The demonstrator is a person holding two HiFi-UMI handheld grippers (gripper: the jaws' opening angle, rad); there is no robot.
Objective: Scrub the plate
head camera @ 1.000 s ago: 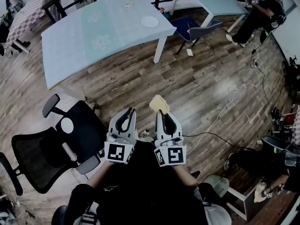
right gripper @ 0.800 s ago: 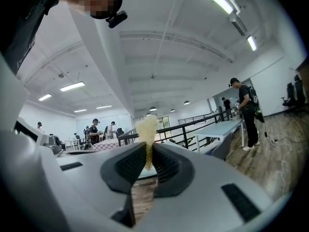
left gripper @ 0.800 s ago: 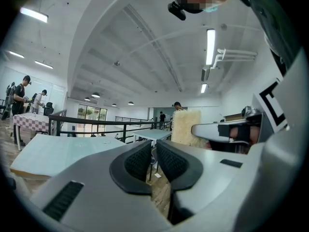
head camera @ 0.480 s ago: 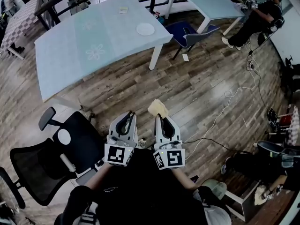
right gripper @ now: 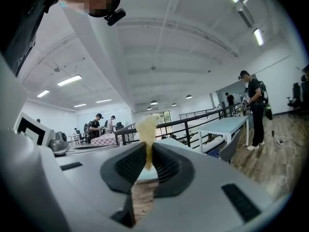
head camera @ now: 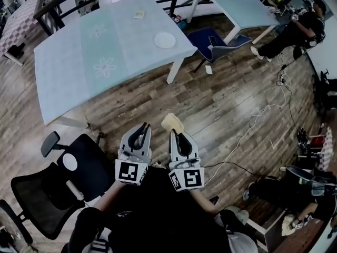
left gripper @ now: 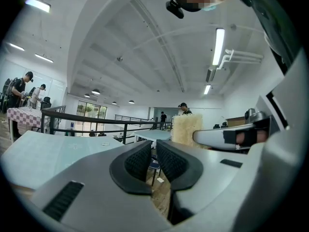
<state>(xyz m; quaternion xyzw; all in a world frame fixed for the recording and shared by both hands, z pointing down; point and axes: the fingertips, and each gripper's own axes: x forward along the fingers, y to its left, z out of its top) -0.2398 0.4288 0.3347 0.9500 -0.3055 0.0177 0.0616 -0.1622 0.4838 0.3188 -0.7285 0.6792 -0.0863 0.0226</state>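
Observation:
A white plate [head camera: 165, 40] lies near the right end of a pale blue table [head camera: 79, 62], far ahead of both grippers. In the head view my right gripper [head camera: 174, 132] is held over the wooden floor, shut on a yellow sponge [head camera: 172, 123] that sticks out past its tips. The right gripper view shows the sponge [right gripper: 146, 132] pinched between the jaws of the right gripper [right gripper: 148, 162]. Beside it, my left gripper [head camera: 141, 128] is shut with nothing in it. In the left gripper view the left gripper [left gripper: 155, 159] shows only a thin slit, with the sponge [left gripper: 187, 128] off to the right.
A black office chair [head camera: 79, 167] stands close at the left. Beyond the table's right end is a blue chair [head camera: 210, 37], then a second table [head camera: 237, 4]. Cables [head camera: 253, 115] run across the floor at the right. A person [head camera: 295, 22] sits at the far right.
The table and plate have drifted lower in the head view, so they look nearer. Both grippers keep their pose side by side, the sponge still held.

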